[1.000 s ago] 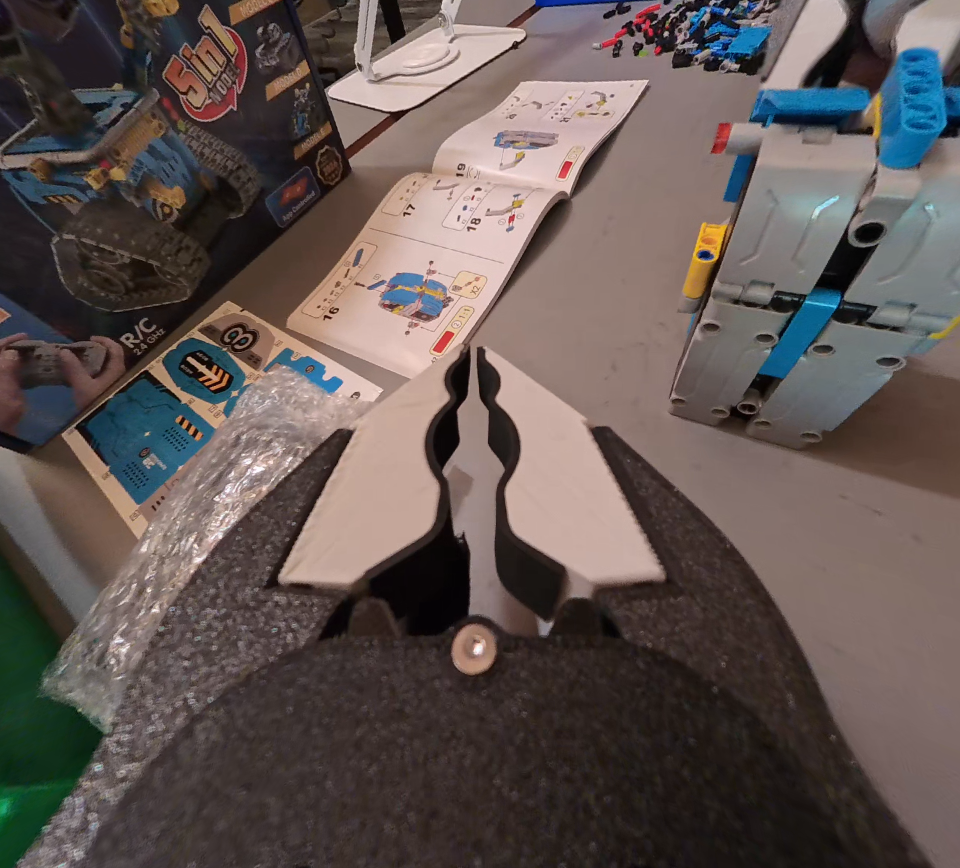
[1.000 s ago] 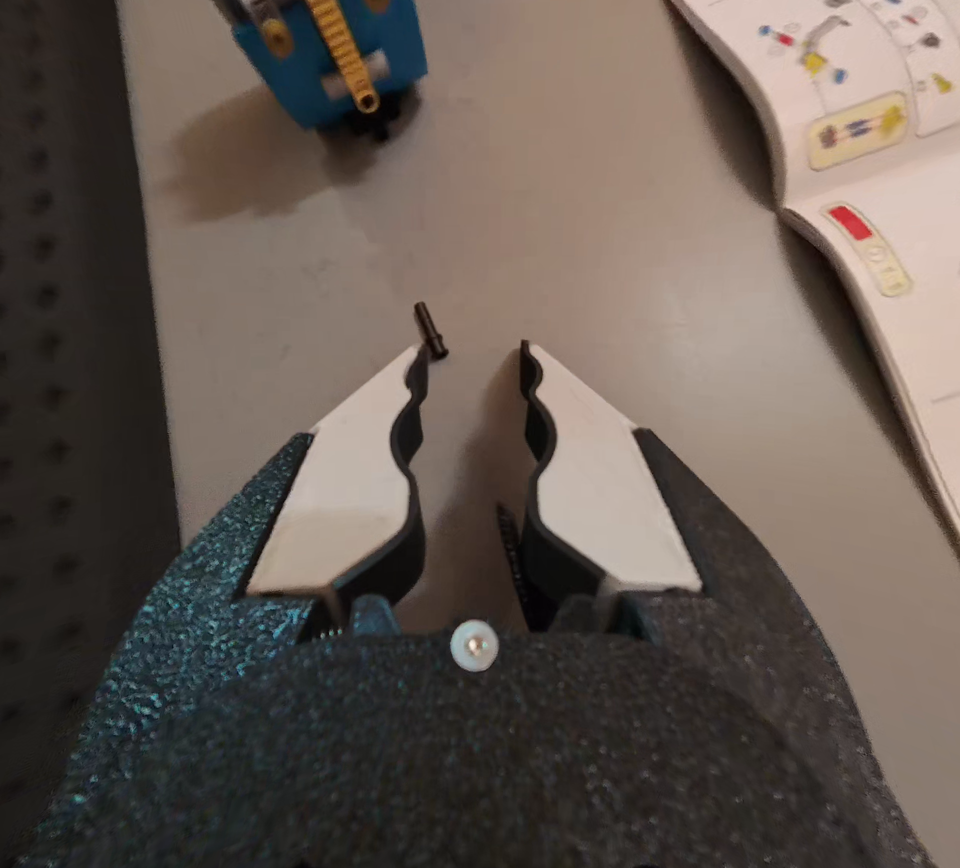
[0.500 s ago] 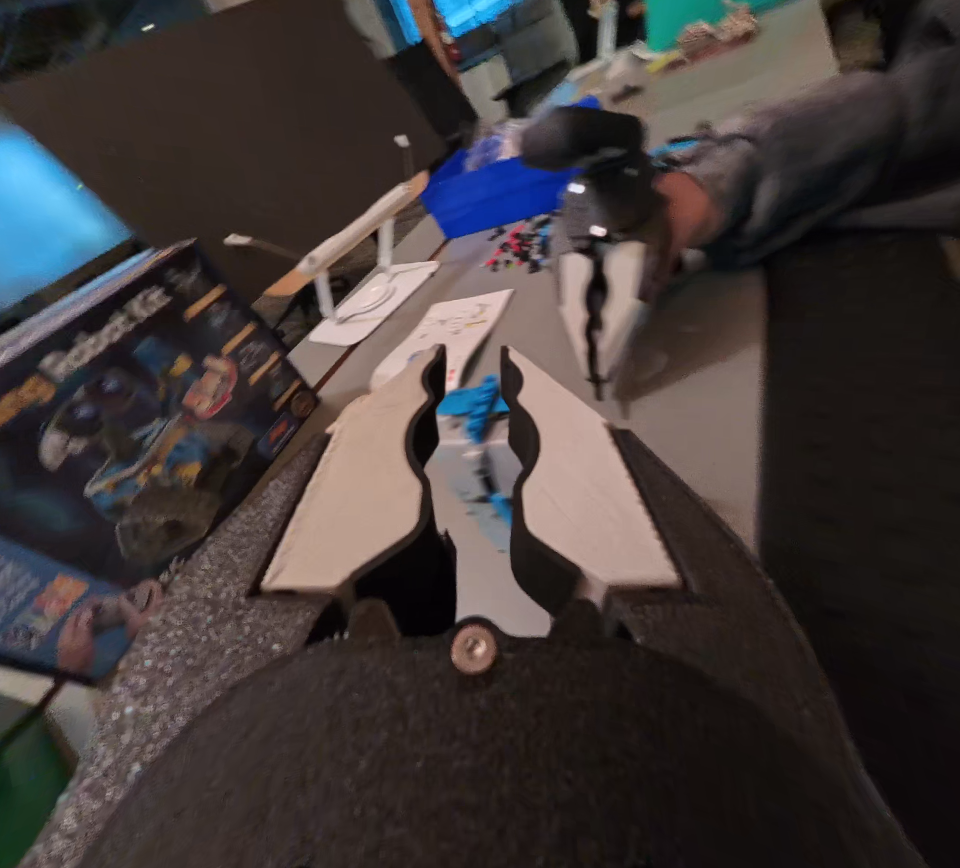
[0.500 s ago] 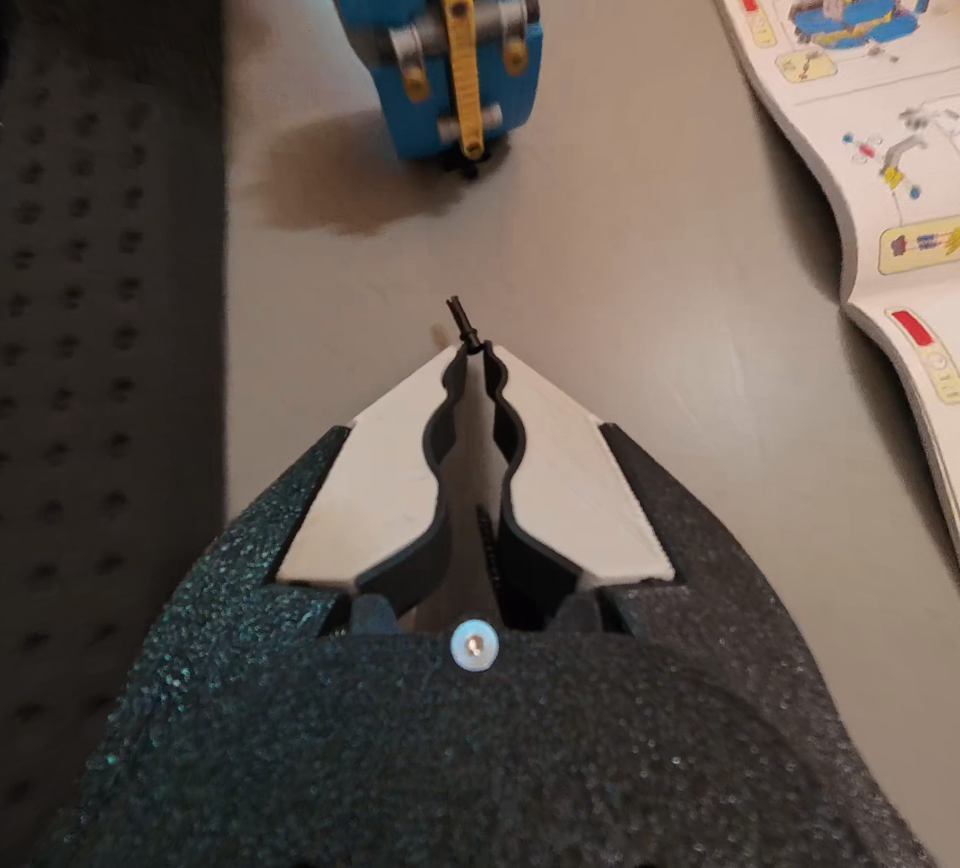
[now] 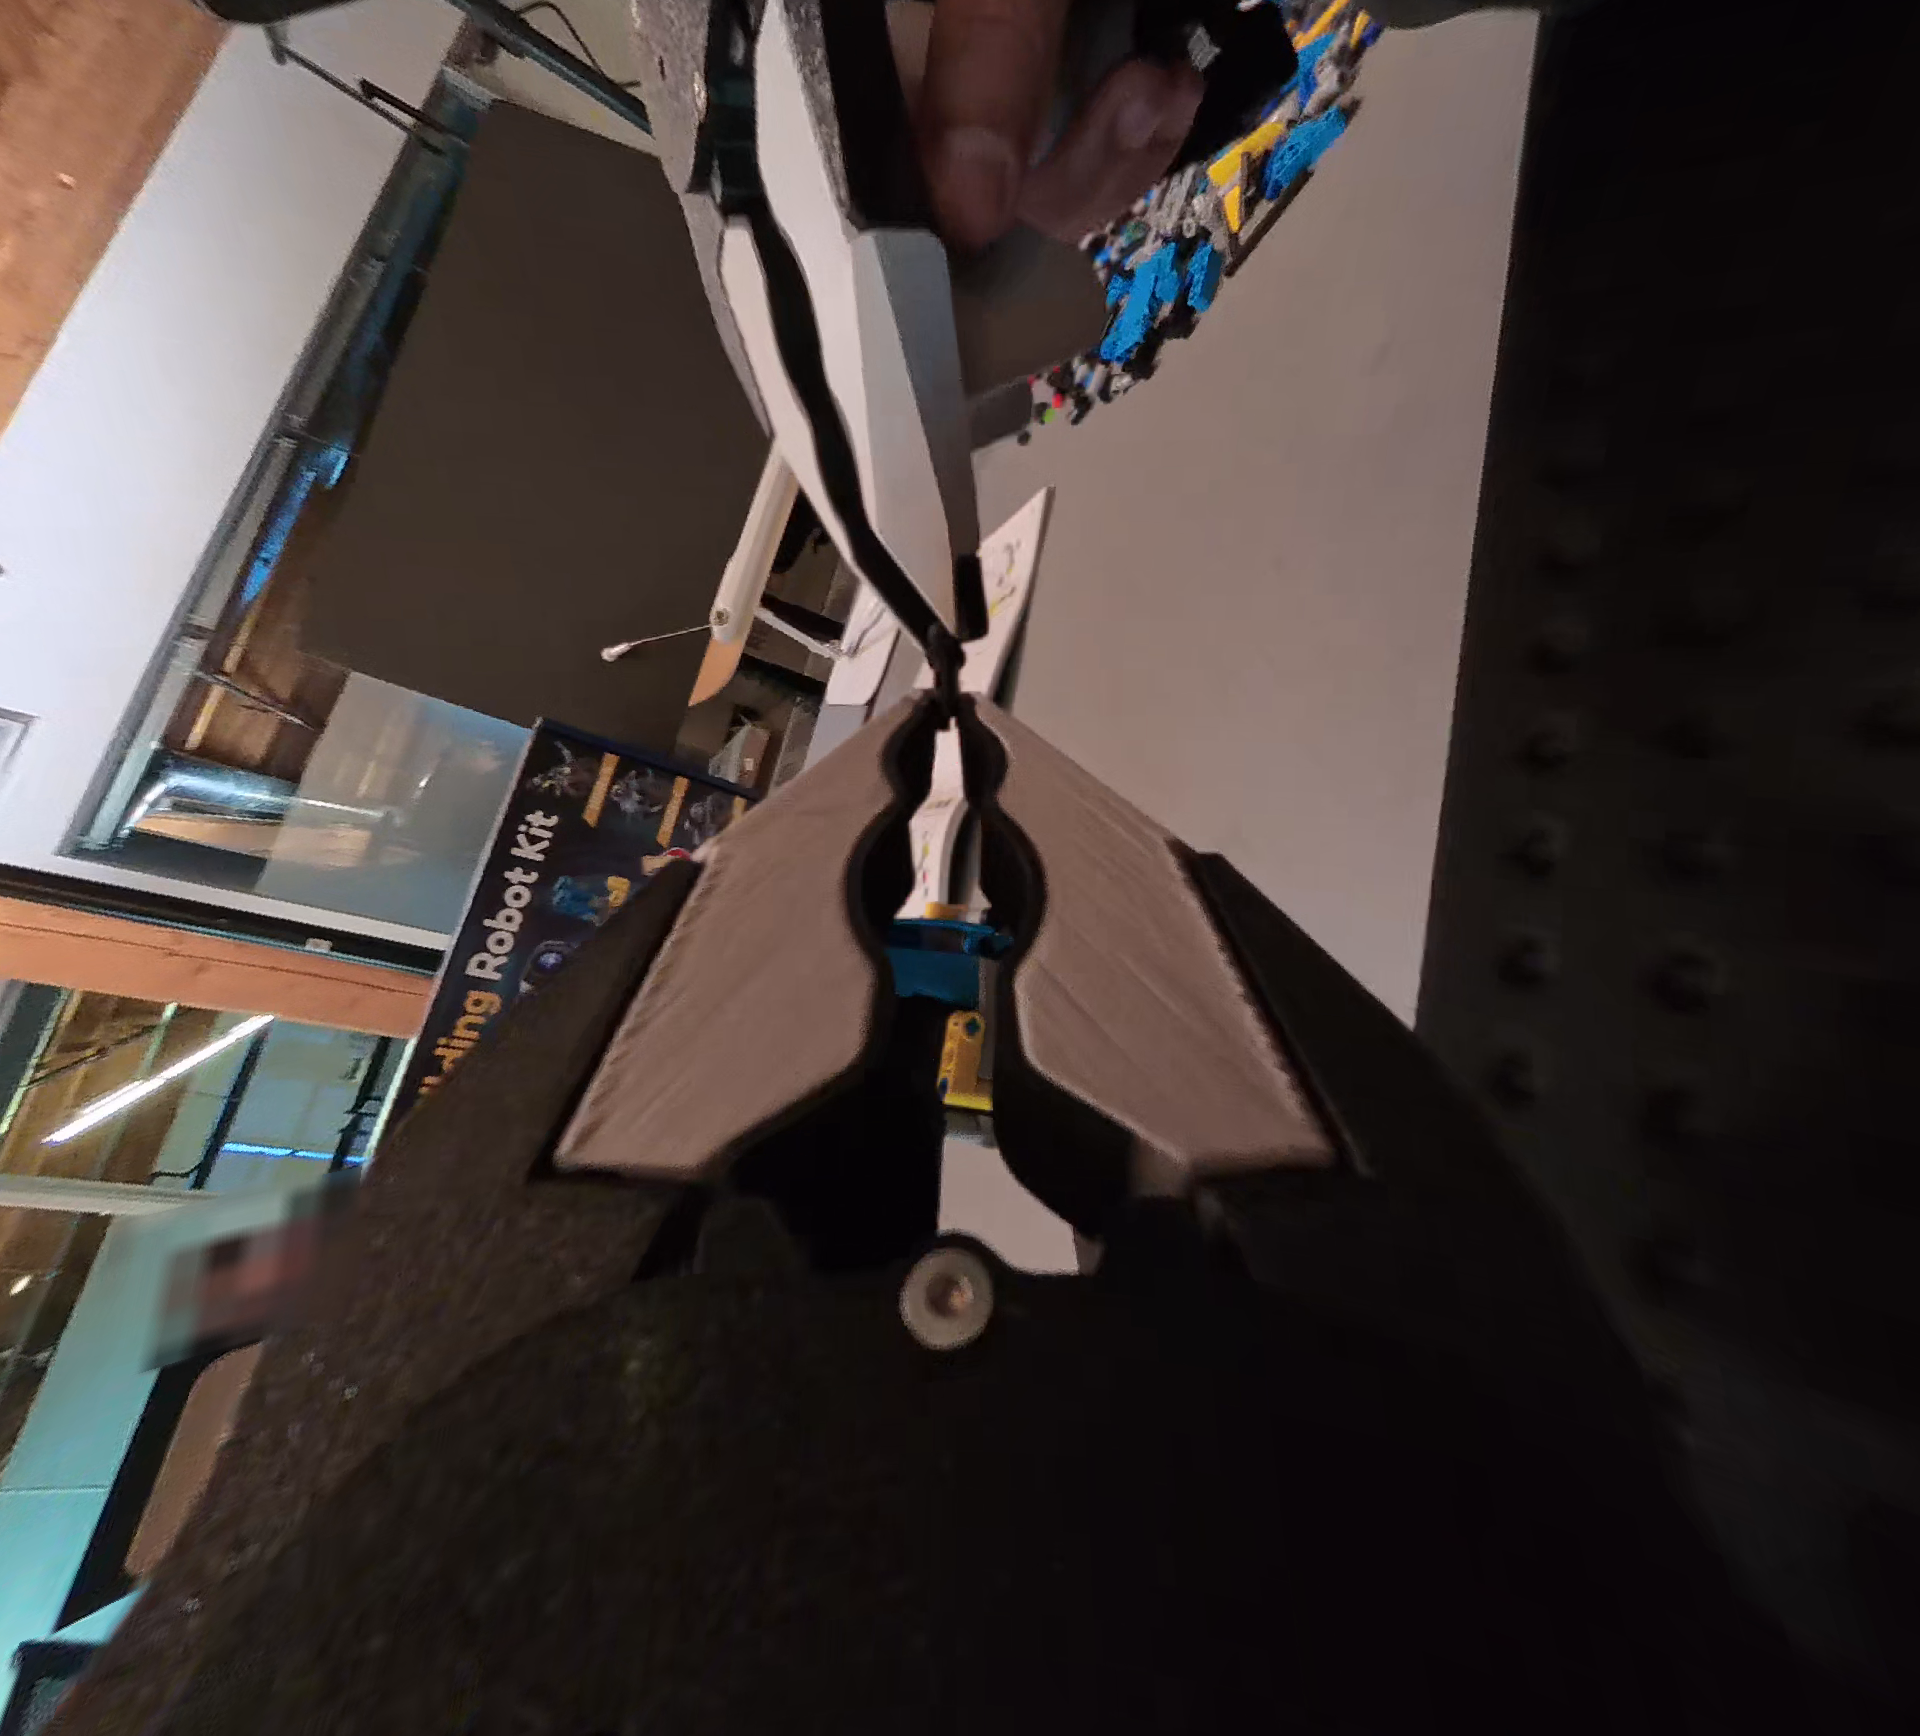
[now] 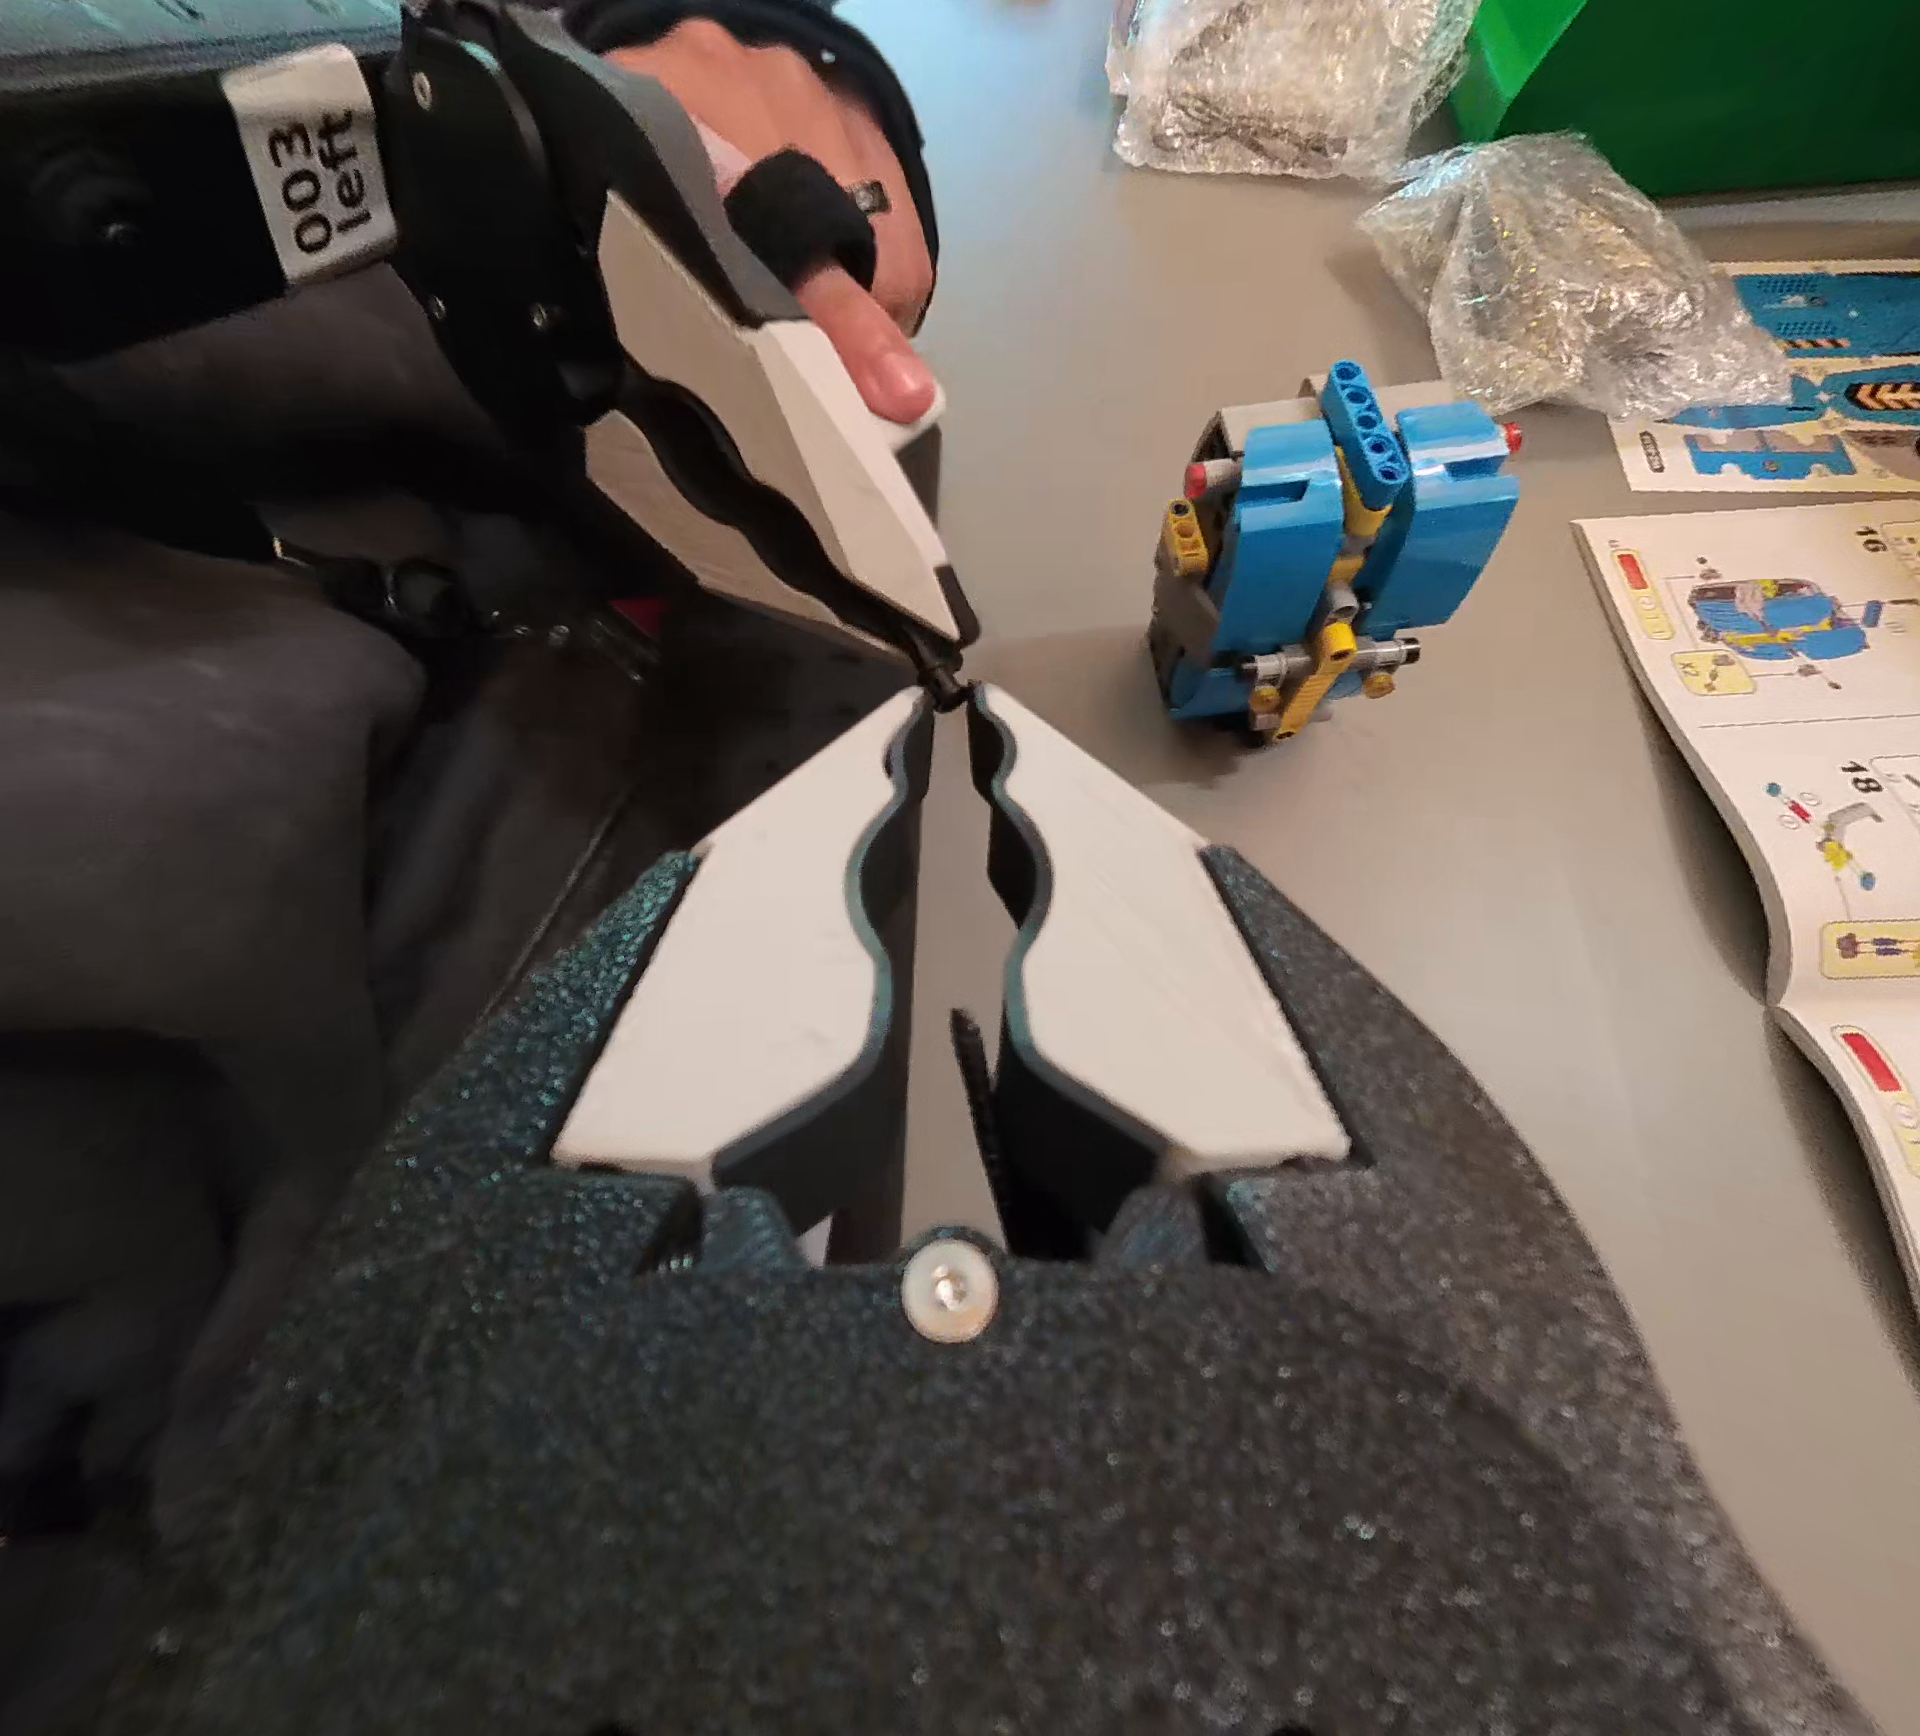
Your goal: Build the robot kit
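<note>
**Two grippers meet tip to tip on one tiny black pin**

The grey table (image 6: 1403, 907) fills the right wrist view, and at two o'clock on it lies the open instruction booklet (image 6: 1766, 751). Just left of the booklet, at one o'clock, the blue brick model (image 6: 1340, 564) stands upright on the table, well apart from both tools. Farther back, at one o'clock, sit two crinkled plastic bags (image 6: 1288, 13).

Now the action. The right gripper (image 6: 948, 699) points to twelve o'clock, jaws pressed nearly together and nipping one end of a small black pin (image 6: 940, 673). The left gripper (image 6: 940, 632) comes in from ten o'clock, closed on the pin's other end. The left wrist view shows the same meeting, the left gripper (image 5: 948, 712) and the right gripper (image 5: 951, 621) nose to nose.

By the look of it the pin is feather-light, stiff and smooth, so likely slippery; the bare ends are the only purchase.
</note>
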### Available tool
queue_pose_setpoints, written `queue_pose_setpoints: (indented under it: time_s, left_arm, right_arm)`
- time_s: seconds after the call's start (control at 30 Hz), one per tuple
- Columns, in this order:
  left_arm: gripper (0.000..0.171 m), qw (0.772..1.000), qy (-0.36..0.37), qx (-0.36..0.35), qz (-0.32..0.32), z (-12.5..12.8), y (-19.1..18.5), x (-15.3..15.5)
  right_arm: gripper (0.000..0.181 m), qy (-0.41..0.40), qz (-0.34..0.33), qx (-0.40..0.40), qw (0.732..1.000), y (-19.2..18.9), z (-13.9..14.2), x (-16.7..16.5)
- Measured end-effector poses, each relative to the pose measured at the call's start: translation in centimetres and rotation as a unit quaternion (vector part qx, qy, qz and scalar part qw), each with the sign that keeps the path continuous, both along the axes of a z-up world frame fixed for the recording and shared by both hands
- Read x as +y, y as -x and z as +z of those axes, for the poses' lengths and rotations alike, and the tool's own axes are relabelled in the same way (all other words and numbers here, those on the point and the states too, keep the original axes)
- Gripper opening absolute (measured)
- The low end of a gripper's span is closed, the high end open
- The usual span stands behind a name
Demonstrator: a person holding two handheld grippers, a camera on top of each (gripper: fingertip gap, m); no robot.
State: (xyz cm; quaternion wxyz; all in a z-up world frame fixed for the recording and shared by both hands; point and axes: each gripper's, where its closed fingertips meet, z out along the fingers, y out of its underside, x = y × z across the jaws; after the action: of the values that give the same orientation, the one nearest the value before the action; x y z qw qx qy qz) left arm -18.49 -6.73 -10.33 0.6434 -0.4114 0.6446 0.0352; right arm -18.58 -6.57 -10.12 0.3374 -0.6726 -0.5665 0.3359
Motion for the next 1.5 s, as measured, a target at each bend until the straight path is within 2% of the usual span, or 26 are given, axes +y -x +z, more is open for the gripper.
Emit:
queue_pose_setpoints:
  time_s: [0.13, 0.3, 0.37, 0.5, 0.6, 0.87, 0.97, 1.03, 1.13, 1.2, 1.27, 1.33, 1.37, 1.43, 1.5]
  left_arm:
    - [0.003, 0.999, -0.041, -0.022, 0.000, 0.9, 0.0, -0.4]
    - [0.002, 0.994, -0.091, -0.063, 0.004, 2.6, -0.3, -0.8]
    - [0.002, 0.992, -0.105, -0.065, 0.006, 2.8, -0.4, -0.9]
    - [0.001, 0.985, -0.167, -0.042, 0.025, 3.0, -0.6, -0.9]
    - [0.002, 0.968, -0.242, 0.018, 0.063, 2.3, -0.7, 0.0]
    - [0.001, 0.973, -0.218, 0.005, 0.079, 2.4, -0.8, 0.8]
    - [0.003, 0.986, -0.143, -0.030, 0.078, 1.7, -0.8, 1.0]
    - [0.004, 0.994, -0.069, -0.057, 0.061, 0.9, -0.4, 0.9]
    - [0.018, 0.992, 0.072, -0.099, 0.030, 0.2, 2.1, 1.6]
    - [0.032, 0.972, 0.186, -0.145, 0.015, 0.5, 4.9, 3.4]
    - [0.064, 0.939, 0.295, -0.178, -0.005, 0.5, 7.3, 6.0]
    - [0.097, 0.899, 0.407, -0.160, -0.034, -1.8, 8.0, 8.2]
    - [0.107, 0.885, 0.443, -0.134, -0.044, -3.4, 7.8, 8.9]
    - [0.114, 0.882, 0.457, -0.104, -0.053, -5.8, 6.9, 10.3]
    - [0.117, 0.877, 0.470, -0.074, -0.062, -7.2, 5.7, 10.7]
  right_arm:
    - [0.007, 0.023, -0.004, 0.052, 0.998, 0.0, 1.0, -0.6]
    - [0.017, 0.154, 0.014, 0.206, 0.966, 0.4, 2.8, -1.8]
    - [0.007, 0.147, -0.002, 0.238, 0.960, 0.3, 3.1, -1.5]
    - [0.007, 0.173, -0.007, 0.250, 0.953, 0.2, 3.5, -1.6]
    - [0.007, 0.165, -0.034, 0.225, 0.960, 0.3, 2.6, -1.1]
    - [0.006, 0.108, -0.058, 0.199, 0.972, 0.2, 2.6, -0.4]
    - [0.006, 0.100, -0.060, 0.187, 0.975, 0.3, 2.1, -0.2]
    - [0.005, 0.086, -0.062, 0.166, 0.980, 0.3, 1.5, -0.1]
    - [0.006, 0.043, -0.079, 0.116, 0.989, -0.6, 0.9, 0.7]
    - [0.005, 0.003, -0.085, 0.077, 0.993, -1.2, 1.0, 1.3]
    - [0.005, -0.036, -0.081, 0.031, 0.996, -1.4, 1.3, 2.4]
    - [0.006, -0.050, -0.055, -0.011, 0.997, -0.3, 1.6, 3.6]
    - [0.006, -0.057, -0.043, -0.037, 0.997, 0.4, 1.4, 4.5]
    - [0.006, -0.059, -0.007, -0.078, 0.995, 2.3, 1.2, 6.1]
    - [0.006, -0.046, 0.018, -0.108, 0.993, 3.9, 1.0, 7.8]
